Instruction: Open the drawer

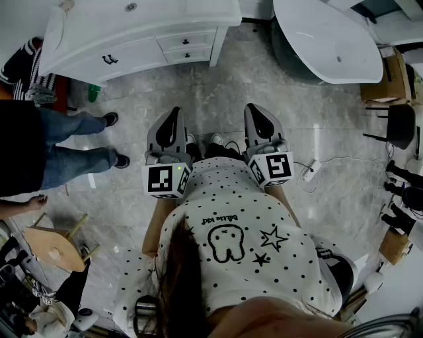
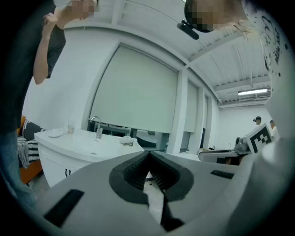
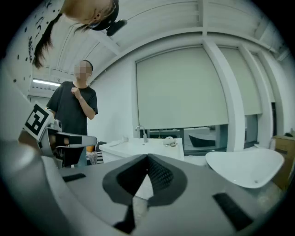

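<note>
Well short of the vanity (image 1: 178,14) | we hold left gripper (image 1: 174,113) jaws together, empty | right gripper (image 1: 255,109) jaws together, empty | its top drawer (image 1: 186,41) closed

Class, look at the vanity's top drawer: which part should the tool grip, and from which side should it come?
Grip the small dark handle at the middle of the top drawer front, coming head-on from in front. It is the only part standing out from the flat panel.

Bare grey marble floor (image 1: 218,92) leads to the white drawer cabinet (image 1: 132,46), between a bystander in jeans (image 1: 66,148) left and a white oval bathtub (image 1: 330,39) right.
</note>
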The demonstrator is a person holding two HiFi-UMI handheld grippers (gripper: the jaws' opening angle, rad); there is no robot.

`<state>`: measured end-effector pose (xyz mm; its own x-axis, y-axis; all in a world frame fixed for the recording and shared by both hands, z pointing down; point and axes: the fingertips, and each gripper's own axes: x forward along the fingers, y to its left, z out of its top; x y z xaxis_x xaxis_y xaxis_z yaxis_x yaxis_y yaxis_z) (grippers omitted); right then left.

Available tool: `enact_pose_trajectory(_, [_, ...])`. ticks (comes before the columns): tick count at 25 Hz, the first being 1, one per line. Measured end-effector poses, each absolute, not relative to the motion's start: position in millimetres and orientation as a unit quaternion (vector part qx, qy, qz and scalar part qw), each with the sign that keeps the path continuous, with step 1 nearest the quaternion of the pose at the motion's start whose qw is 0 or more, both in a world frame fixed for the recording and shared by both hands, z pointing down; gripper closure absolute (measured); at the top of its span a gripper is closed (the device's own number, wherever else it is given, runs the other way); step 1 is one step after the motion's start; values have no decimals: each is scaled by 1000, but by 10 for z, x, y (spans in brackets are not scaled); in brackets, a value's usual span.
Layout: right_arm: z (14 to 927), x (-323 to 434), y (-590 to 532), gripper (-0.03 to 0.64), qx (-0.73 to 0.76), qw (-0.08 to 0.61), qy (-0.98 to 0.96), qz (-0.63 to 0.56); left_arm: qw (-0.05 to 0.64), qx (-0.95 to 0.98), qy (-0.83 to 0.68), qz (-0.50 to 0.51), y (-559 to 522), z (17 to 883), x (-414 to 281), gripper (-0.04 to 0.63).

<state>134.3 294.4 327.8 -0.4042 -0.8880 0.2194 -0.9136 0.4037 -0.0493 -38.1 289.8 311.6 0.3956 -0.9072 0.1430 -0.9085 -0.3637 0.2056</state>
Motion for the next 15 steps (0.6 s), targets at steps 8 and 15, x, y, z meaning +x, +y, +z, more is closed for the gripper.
enact_pose_trajectory(8, [3272, 1429, 2975, 603, 533, 82, -838, 80, 122, 825, -552, 6, 2937, 3090, -276, 591])
enact_pose_trajectory(15, [3325, 1569, 2989, 601, 525, 73, -844, 78, 120, 818, -563, 3, 2933, 3136, -190, 591])
